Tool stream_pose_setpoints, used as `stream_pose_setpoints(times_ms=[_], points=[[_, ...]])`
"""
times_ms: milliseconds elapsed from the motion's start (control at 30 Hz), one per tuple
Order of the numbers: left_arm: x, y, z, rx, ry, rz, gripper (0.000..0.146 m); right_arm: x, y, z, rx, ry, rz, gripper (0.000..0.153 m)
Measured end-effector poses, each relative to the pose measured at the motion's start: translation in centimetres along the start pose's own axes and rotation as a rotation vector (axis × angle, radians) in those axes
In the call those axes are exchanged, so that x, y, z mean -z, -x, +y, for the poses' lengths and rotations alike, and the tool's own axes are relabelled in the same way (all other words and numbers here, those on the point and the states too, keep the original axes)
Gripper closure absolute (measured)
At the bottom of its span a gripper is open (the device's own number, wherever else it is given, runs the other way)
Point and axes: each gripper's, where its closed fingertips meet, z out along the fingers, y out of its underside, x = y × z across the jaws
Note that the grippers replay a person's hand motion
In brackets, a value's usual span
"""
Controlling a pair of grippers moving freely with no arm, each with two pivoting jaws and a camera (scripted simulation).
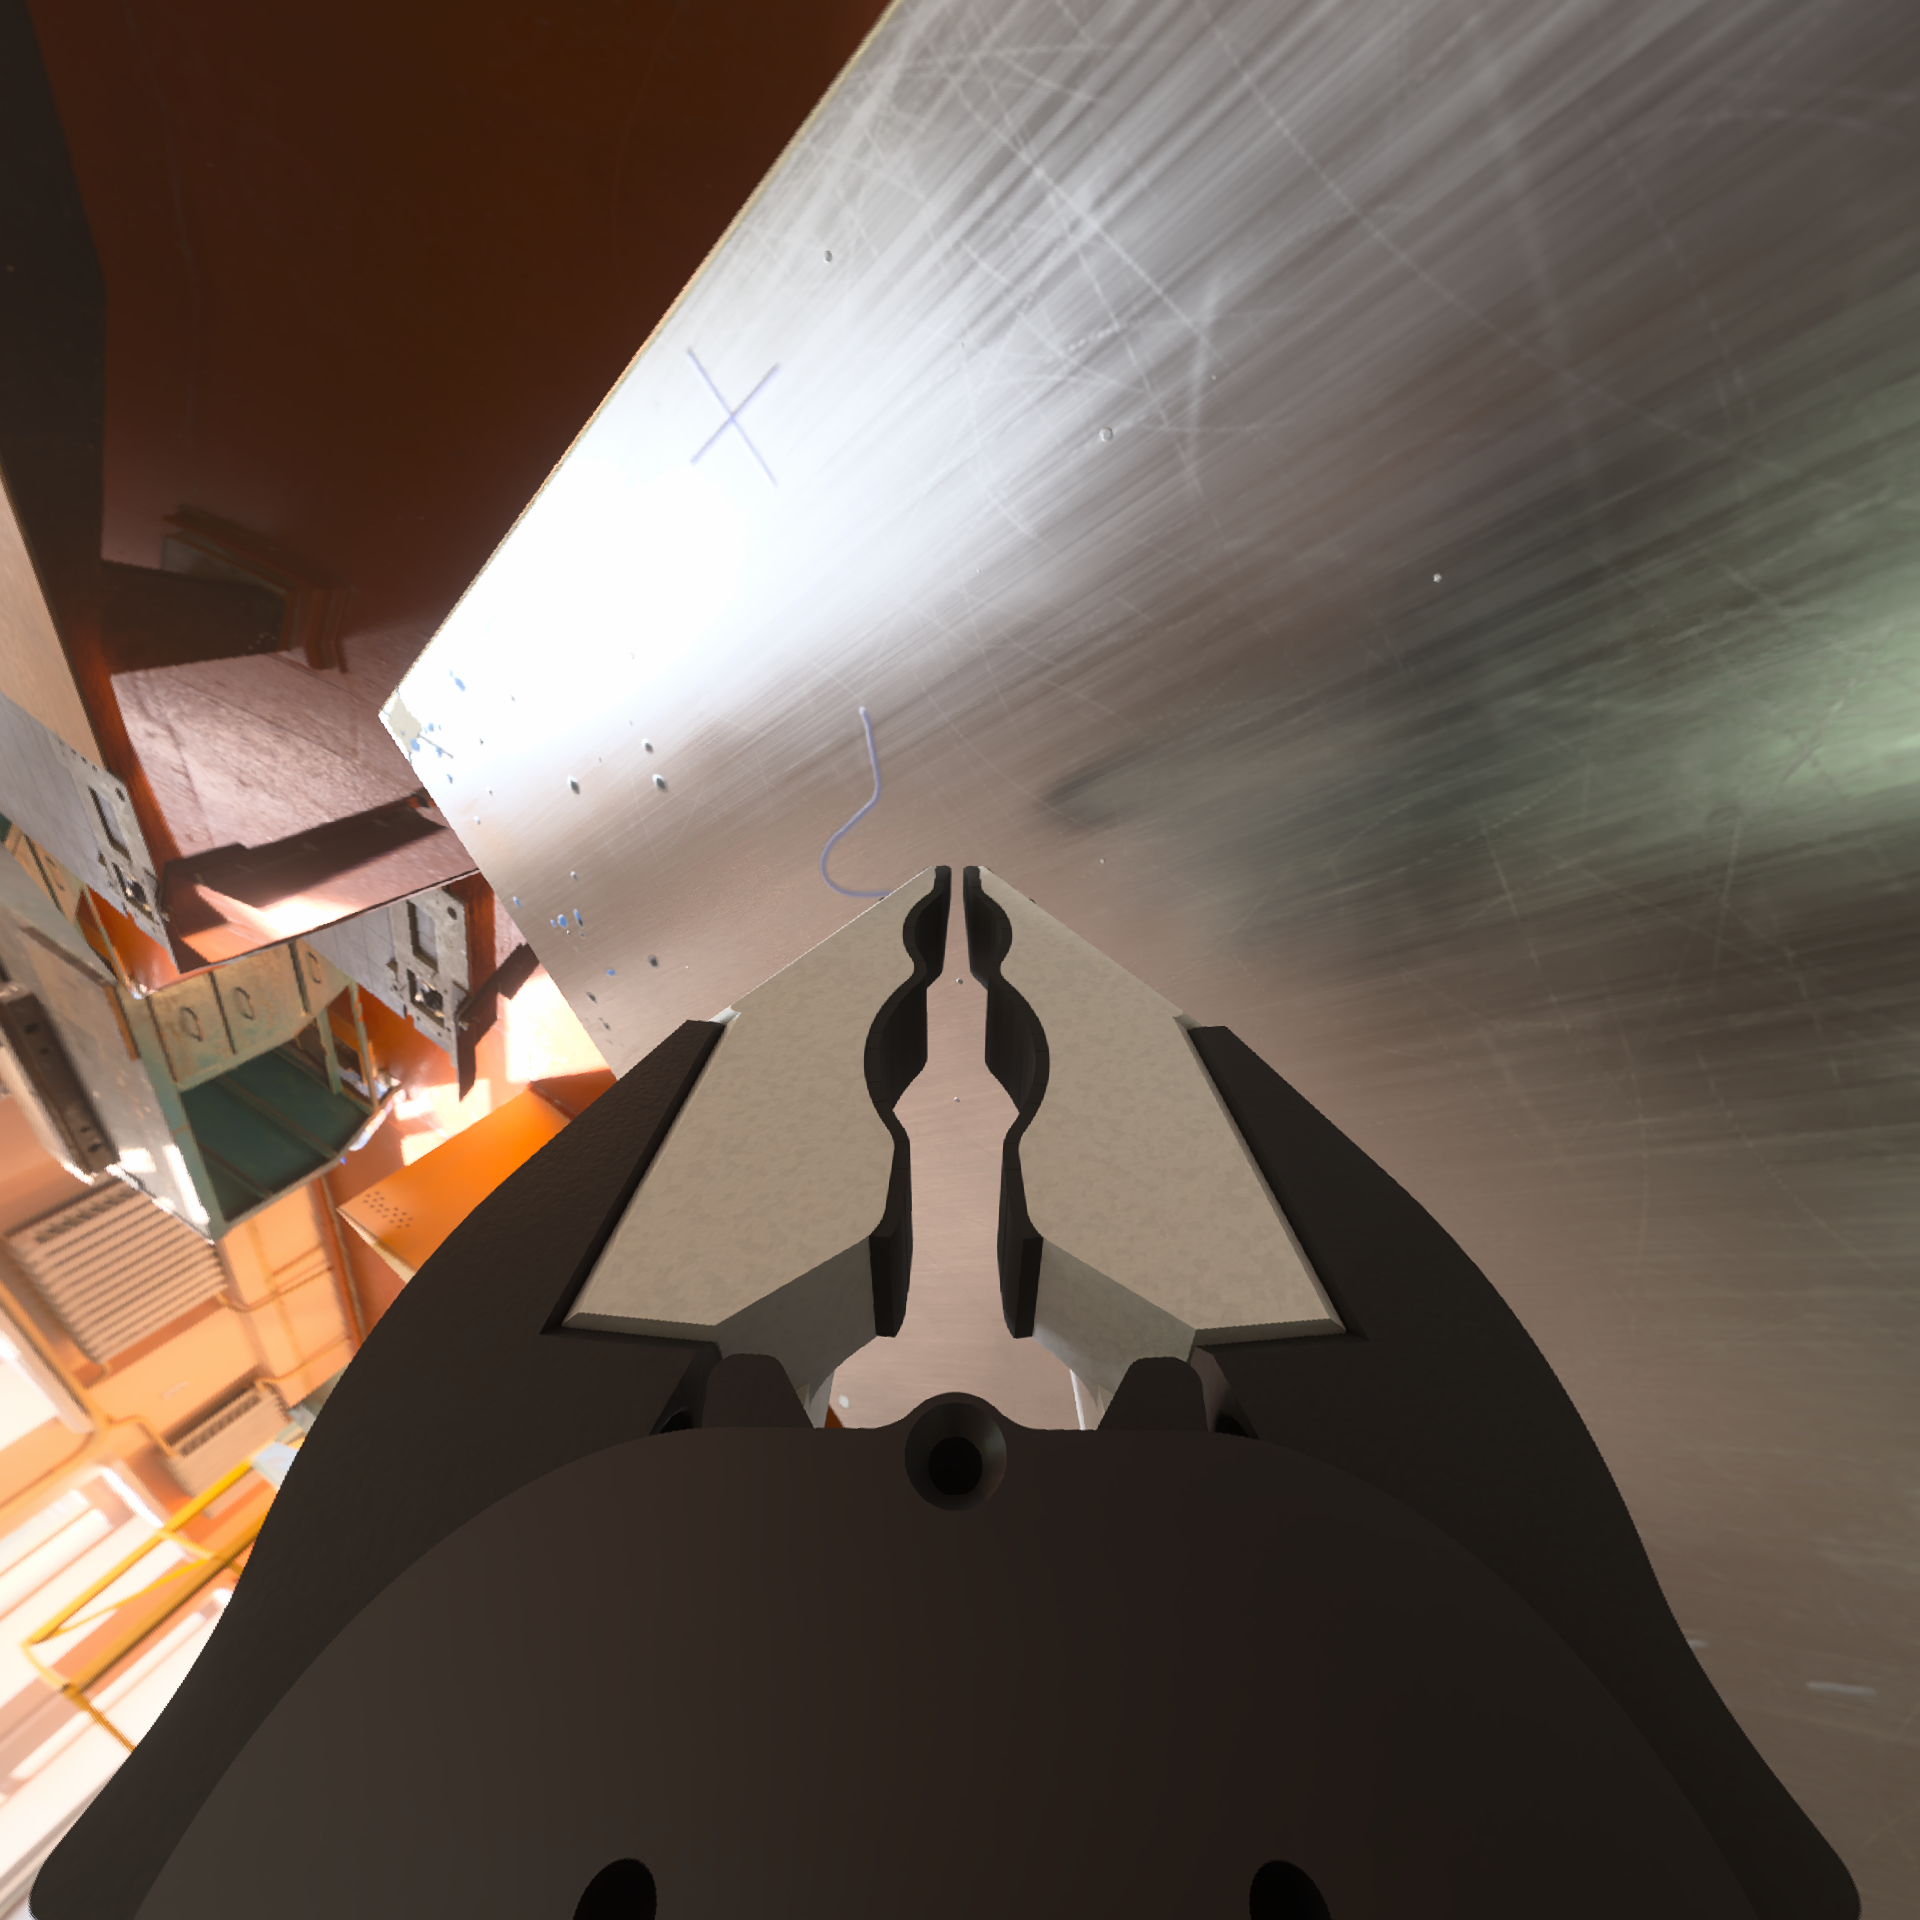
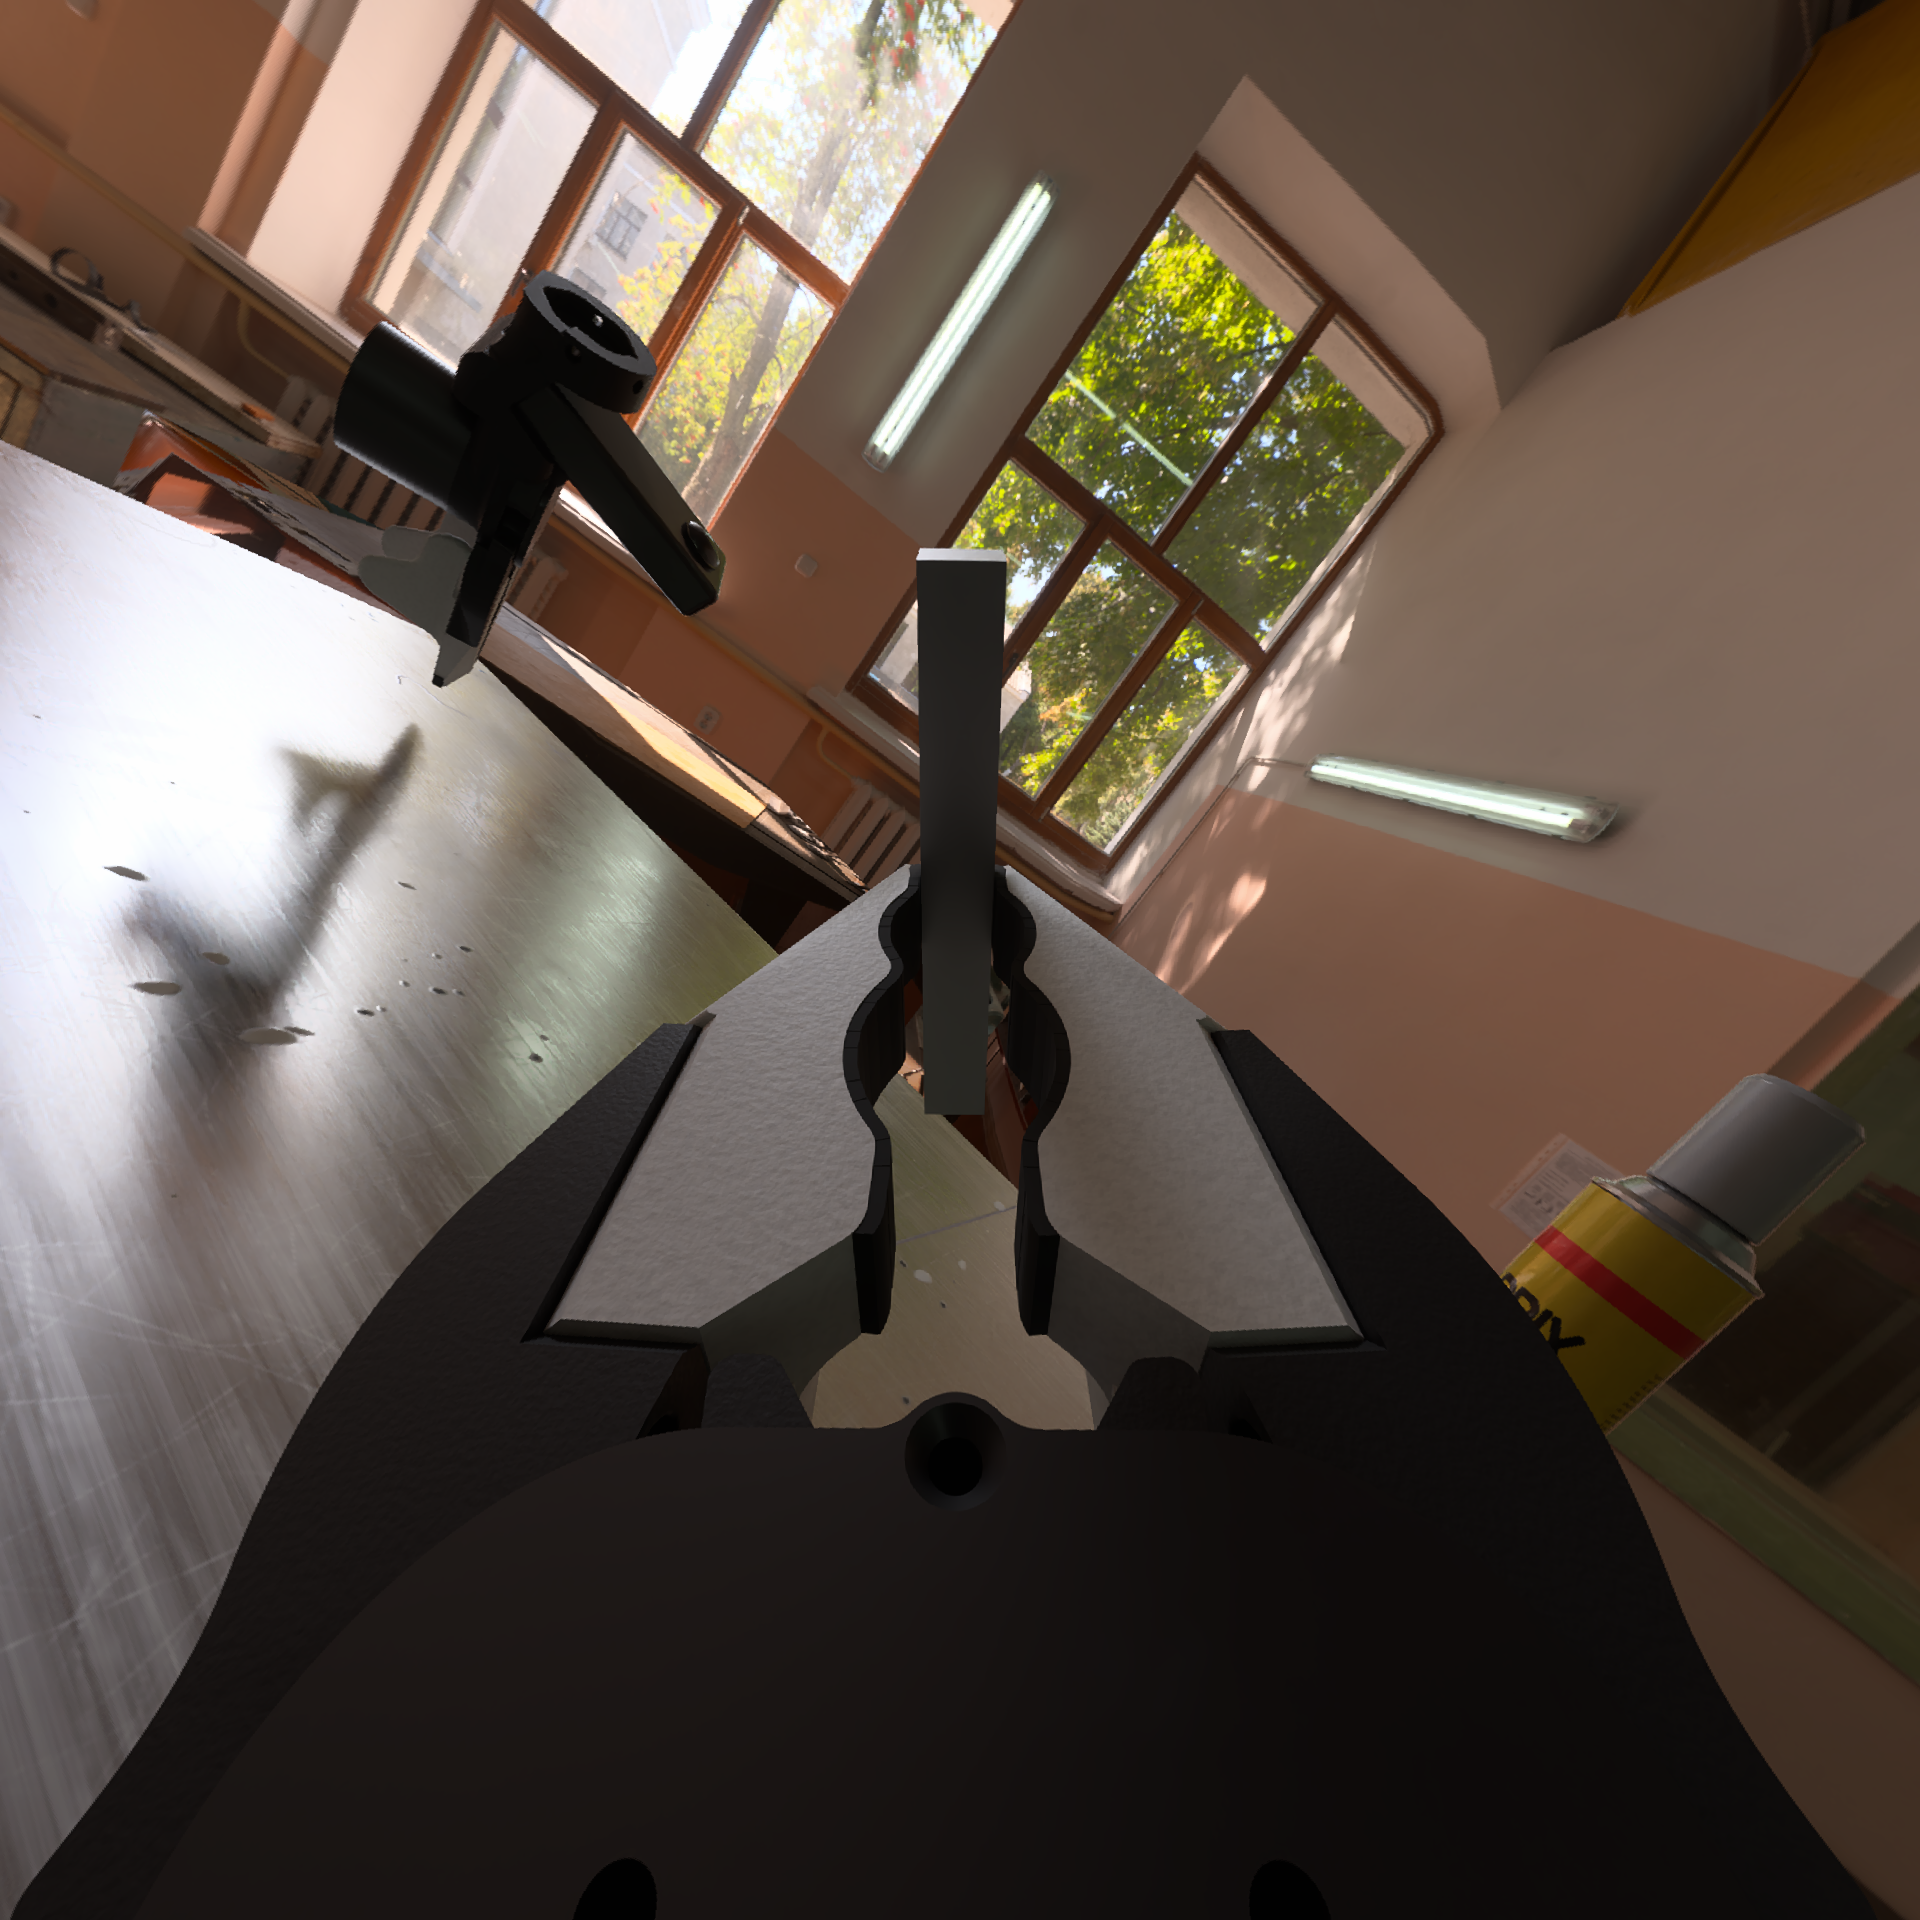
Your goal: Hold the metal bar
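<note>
In the right wrist view my right gripper (image 2: 957,883) is shut on a flat dark grey metal bar (image 2: 958,748). The bar stands up between the fingertips, its pale end face at the top, its lower end down between the fingers. It is held above the brushed metal table (image 2: 260,1039). The left gripper (image 2: 499,488) shows far off at the upper left of that view, hovering over the table's far edge. In the left wrist view my left gripper (image 1: 956,881) is shut and empty, pointing at the scratched metal table (image 1: 1247,520).
A yellow spray can (image 2: 1662,1247) with a grey cap and red stripe stands at the right. The table edge (image 1: 582,499) runs diagonally in the left wrist view, with workshop benches (image 1: 260,1039) below it. Windows and wall lie beyond the bar.
</note>
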Motion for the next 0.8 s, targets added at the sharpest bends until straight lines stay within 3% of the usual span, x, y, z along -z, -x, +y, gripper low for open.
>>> stream_pose_setpoints(times_ms=[300,600,733,800], points=[[-0.2,-0.4,-0.4,0.245,-0.041,0.129,0.122,0.0,0.0,0.0,0.001,0.001,-0.003,0.141],[-0.9,-0.3,0.4,0.357,0.003,0.174,0.132,0.0,0.1,0.2,0.000,0.007,-0.009,0.141],[0.1,-2.6,-0.3,0.416,-0.010,0.386,0.130,0.0,0.2,0.2,-0.001,0.009,-0.014,0.141],[0.3,-2.7,-0.3,0.427,-0.010,0.409,0.129,0.0,0.3,0.2,0.000,0.009,-0.017,0.141]])
